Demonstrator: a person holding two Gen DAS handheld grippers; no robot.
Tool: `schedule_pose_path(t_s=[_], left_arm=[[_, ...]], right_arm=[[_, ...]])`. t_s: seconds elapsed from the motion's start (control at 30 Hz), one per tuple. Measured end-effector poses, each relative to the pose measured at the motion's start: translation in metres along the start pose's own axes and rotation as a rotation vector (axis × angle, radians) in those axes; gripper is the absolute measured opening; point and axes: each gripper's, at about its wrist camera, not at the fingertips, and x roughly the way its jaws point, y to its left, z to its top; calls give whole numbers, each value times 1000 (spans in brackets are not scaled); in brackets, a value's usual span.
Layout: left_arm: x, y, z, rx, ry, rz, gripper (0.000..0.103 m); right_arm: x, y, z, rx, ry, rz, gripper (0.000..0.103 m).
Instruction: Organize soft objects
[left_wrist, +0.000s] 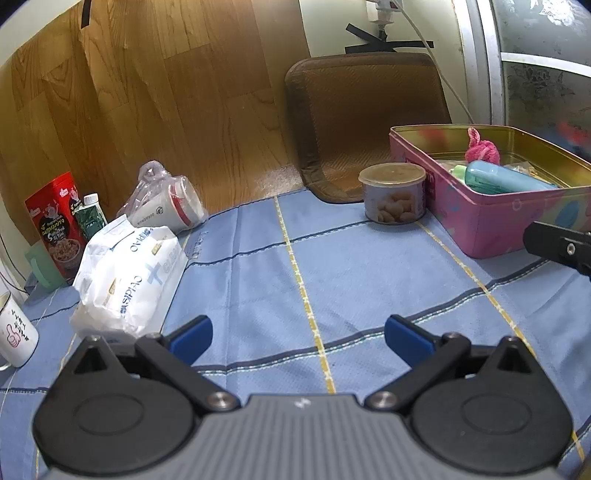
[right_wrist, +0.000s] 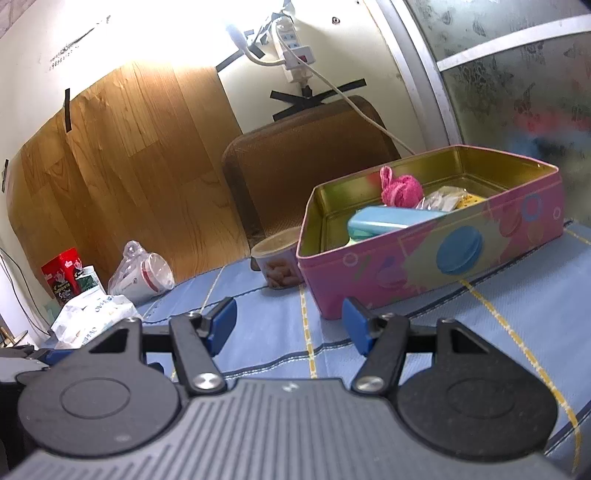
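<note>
Blue cloth (left_wrist: 258, 258); tissue pack (left_wrist: 125, 273) left of open left tongs (left_wrist: 297, 339).

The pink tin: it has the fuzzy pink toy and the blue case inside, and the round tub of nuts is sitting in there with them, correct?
Not quite. The pink tin does hold the fuzzy pink toy and the blue case, but the round tub of nuts stands outside it on the blue cloth, beside the tin's wall. The left wrist view shows this.
</note>
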Motion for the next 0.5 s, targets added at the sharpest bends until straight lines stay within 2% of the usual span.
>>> schedule_pose_path(t_s=[0.5], left_arm=[[-2, -2, 1, 16, -10, -1, 103]], right_arm=[[0, -4, 0, 12, -5, -5, 66]])
